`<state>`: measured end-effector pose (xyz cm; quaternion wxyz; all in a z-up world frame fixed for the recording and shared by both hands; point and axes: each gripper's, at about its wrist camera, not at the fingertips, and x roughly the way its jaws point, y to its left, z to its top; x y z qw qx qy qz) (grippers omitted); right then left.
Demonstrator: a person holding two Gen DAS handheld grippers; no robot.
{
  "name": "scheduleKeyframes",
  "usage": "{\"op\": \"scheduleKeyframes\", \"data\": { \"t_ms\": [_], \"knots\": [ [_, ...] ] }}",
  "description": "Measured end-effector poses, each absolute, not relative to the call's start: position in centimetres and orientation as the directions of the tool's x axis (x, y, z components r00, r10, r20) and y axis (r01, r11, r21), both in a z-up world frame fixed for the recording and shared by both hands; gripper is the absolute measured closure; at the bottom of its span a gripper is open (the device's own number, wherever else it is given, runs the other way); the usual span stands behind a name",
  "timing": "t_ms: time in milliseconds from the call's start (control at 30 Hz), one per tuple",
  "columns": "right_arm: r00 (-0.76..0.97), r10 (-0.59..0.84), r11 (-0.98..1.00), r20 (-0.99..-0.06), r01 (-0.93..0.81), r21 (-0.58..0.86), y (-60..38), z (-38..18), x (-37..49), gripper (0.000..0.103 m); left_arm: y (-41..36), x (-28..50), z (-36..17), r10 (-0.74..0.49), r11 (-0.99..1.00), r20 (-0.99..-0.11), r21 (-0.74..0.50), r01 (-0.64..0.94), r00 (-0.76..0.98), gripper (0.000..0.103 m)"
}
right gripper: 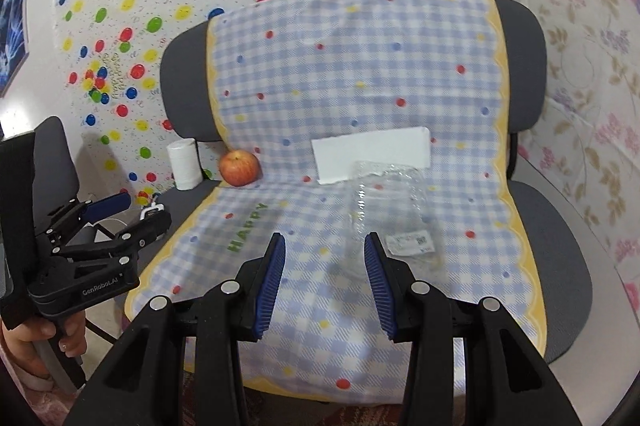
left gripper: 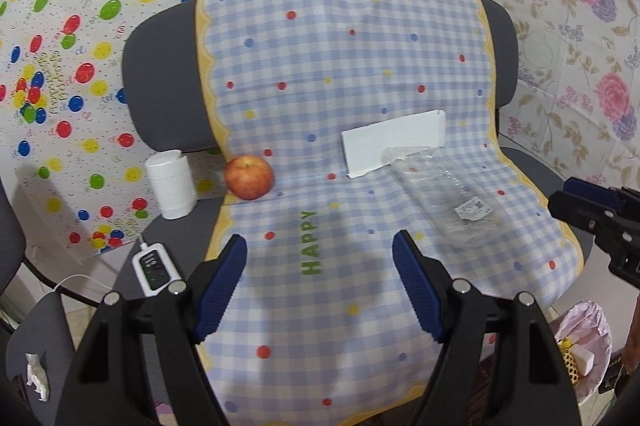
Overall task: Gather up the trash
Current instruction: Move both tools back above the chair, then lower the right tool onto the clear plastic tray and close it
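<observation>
A clear plastic wrapper (left gripper: 444, 193) with a small white label lies on the checked blanket covering the chair seat; it also shows in the right wrist view (right gripper: 390, 205). A white foam slab (left gripper: 394, 147) leans behind it, also seen from the right wrist (right gripper: 372, 153). A red apple (left gripper: 249, 177) sits at the seat's left back (right gripper: 239, 167). My left gripper (left gripper: 320, 246) is open and empty above the seat's front. My right gripper (right gripper: 325, 246) is open and empty, its right finger near the wrapper's front edge.
A grey office chair (left gripper: 160, 73) carries the blanket. A white roll (left gripper: 172, 183) and a white controller with cable (left gripper: 154, 268) lie at the seat's left. A bin with a pink liner (left gripper: 584, 346) stands at the lower right. Crumpled tissue (left gripper: 38, 378) lies lower left.
</observation>
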<state>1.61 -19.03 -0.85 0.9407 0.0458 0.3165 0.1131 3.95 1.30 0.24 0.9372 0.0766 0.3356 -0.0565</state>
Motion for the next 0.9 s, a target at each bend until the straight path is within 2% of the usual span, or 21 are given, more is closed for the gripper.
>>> {"op": "scheduleKeyframes", "data": {
  "t_ms": [367, 600, 667, 900],
  "knots": [
    [0.758, 0.328, 0.944, -0.563, -0.267, 0.191, -17.4, -1.1, 2.8, 0.060, 5.9, 2.8, 1.4, 0.079, 0.994, -0.638, 0.107, -0.014, 0.766, 0.029],
    [0.752, 0.302, 0.953, -0.586, -0.230, 0.196, -18.7, -2.1, 3.5, 0.062, 5.8, 4.9, -0.2, 0.059, 0.996, -0.658, 0.085, -0.003, 0.751, 0.029],
    [0.754, 0.278, 0.960, -0.595, -0.211, 0.182, -19.3, -2.5, 3.8, 0.067, 5.4, 5.6, -0.9, 0.041, 0.997, -0.664, 0.076, 0.013, 0.746, 0.029],
    [0.753, 0.219, 0.975, -0.621, -0.150, 0.162, -21.2, -4.0, 5.6, 0.067, 4.5, 8.9, -4.0, 0.026, 0.995, -0.703, 0.085, 0.048, 0.711, 0.029]
  ]
}}
